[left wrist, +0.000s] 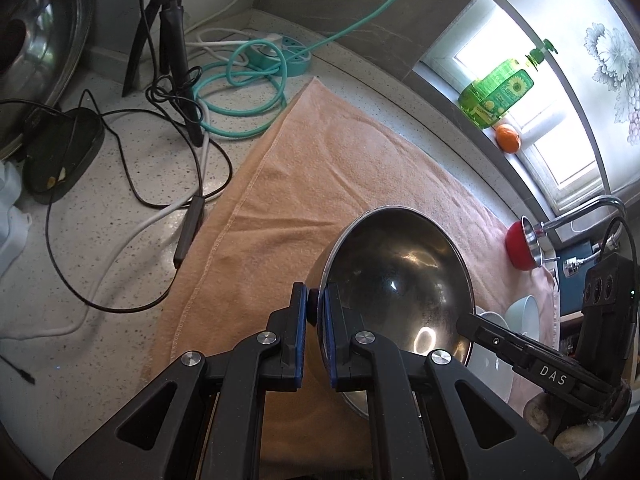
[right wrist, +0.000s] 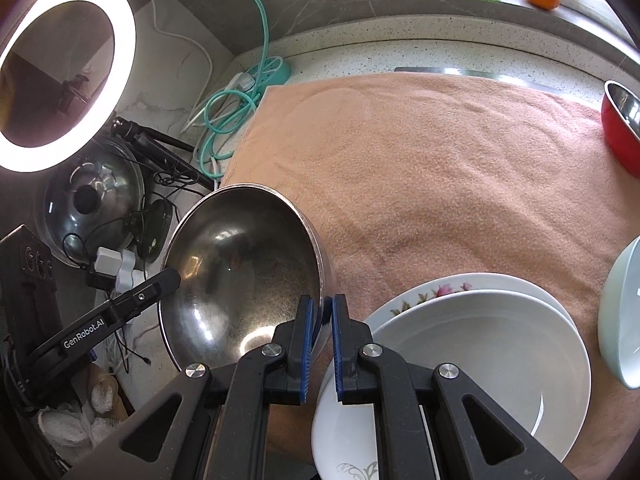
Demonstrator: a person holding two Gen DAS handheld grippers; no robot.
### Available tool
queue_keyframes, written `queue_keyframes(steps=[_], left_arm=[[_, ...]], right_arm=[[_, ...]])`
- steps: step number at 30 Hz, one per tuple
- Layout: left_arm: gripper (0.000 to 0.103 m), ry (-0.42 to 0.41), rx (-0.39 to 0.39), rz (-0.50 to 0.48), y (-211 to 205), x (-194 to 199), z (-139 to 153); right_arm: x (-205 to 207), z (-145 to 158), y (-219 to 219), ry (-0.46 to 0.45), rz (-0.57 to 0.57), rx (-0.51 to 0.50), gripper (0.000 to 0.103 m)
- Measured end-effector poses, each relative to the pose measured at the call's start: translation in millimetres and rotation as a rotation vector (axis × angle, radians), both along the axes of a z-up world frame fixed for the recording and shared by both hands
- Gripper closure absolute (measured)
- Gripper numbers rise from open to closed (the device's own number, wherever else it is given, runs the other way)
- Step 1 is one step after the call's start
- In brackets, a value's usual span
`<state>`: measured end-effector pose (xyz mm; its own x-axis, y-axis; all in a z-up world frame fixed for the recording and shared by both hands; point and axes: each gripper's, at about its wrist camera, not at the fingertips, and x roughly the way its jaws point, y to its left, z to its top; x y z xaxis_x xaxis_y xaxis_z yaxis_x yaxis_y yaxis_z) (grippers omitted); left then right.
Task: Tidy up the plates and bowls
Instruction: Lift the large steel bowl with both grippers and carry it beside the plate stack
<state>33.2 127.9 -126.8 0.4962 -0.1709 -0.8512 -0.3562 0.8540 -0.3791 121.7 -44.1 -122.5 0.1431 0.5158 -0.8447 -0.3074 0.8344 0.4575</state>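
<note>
A large steel bowl (left wrist: 400, 276) hangs tilted above the peach towel (left wrist: 320, 168). My left gripper (left wrist: 317, 308) is shut on its left rim. My right gripper (right wrist: 322, 312) is shut on the opposite rim of the steel bowl (right wrist: 240, 264). Below and to the right lies a stack of white plates (right wrist: 480, 344), one with a flower pattern (right wrist: 440, 290). A pale green bowl (right wrist: 620, 320) stands at the right edge. A red bowl with a steel inside (right wrist: 622, 120) sits at the towel's far right.
Cables, a teal power strip (left wrist: 280, 54), a tripod (left wrist: 168, 40) and a pan lid (left wrist: 36, 40) crowd the counter on the left. A ring light (right wrist: 68, 76) glows there. A soap bottle (left wrist: 500, 88) and an orange (left wrist: 508, 138) sit on the sill. A tap (left wrist: 580, 212) is at the right.
</note>
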Motion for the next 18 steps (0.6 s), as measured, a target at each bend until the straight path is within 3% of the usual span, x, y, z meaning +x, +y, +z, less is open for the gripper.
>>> queue_keyframes(steps=[18], left_arm=[[0.096,0.046,0.003,0.051,12.2,-12.7,-14.1]], right_arm=[[-17.4,-8.3,14.5,0.031,0.082,0.011,0.092]])
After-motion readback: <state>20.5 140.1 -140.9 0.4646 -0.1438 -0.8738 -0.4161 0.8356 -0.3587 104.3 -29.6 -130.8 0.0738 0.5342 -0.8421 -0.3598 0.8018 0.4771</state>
